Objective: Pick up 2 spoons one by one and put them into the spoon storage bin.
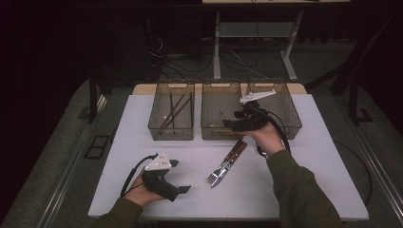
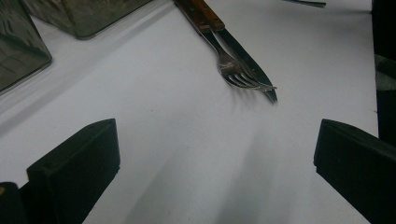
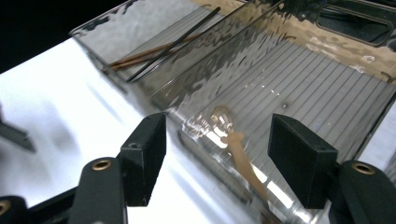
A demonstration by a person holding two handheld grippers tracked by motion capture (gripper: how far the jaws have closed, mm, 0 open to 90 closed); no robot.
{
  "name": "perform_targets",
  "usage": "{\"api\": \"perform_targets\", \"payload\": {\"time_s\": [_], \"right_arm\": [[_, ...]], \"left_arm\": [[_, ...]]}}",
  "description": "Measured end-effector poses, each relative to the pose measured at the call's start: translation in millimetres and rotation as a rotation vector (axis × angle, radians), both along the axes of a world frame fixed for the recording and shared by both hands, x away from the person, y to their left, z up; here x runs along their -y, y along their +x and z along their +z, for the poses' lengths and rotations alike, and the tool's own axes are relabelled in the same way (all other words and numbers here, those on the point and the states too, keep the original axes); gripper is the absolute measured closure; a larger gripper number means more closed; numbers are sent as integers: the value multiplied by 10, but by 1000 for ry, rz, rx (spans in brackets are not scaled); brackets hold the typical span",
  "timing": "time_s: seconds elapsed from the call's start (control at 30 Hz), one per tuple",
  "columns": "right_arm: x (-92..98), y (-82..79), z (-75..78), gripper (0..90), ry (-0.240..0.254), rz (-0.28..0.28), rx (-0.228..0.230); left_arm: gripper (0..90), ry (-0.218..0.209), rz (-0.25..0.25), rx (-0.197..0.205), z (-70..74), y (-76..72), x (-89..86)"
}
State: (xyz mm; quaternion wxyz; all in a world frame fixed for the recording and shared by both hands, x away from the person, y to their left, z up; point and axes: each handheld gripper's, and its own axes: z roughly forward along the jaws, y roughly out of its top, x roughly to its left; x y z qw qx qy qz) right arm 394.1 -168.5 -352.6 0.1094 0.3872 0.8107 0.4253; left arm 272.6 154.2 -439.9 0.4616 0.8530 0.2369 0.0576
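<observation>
A fork (image 1: 215, 175) and a wooden-handled knife (image 1: 234, 154) lie side by side on the white table (image 1: 304, 171). My left gripper (image 1: 180, 176) rests on the table left of them, jaws open and empty; in the left gripper view it (image 2: 217, 154) faces the fork (image 2: 231, 70) and knife (image 2: 254, 67). My right gripper (image 1: 233, 124) hovers open at the near wall of the middle clear bin (image 1: 219, 132). Between its jaws (image 3: 217, 140), a pale-handled spoon (image 3: 236, 145) lies inside that bin (image 3: 299, 60), not gripped.
Three clear bins stand in a row at the back. The left bin (image 1: 159, 129) holds chopsticks (image 1: 173, 111), which the right gripper view also shows (image 3: 159, 53). The right bin (image 1: 291, 118) sits behind my right hand. Table legs and cables lie on the floor beyond.
</observation>
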Motion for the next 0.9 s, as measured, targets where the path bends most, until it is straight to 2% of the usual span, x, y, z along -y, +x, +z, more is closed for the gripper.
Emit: {"api": "perform_targets", "payload": {"time_s": [0.27,0.4,0.47,0.67,0.8,0.9], "right_arm": [[216,-294,13,365,8,24,17],[376,-406,17,365,10,12,27],[475,-465,3,365,28,2,34],[741,-633,-166,366,18,-25,32],[926,-708,-323,369,7,-34,2],[1060,-748,-426,387,-3,-63,-19]], "left_arm": [[0,-2,-1,1,1,-2,6],[0,-2,-1,-2,-2,-1,9],[0,-3,-1,2,-3,3,10],[0,-1,4,3,-9,-2,13],[0,1,12,-6,-12,-9,17],[0,-2,10,-4,-7,-17,20]]}}
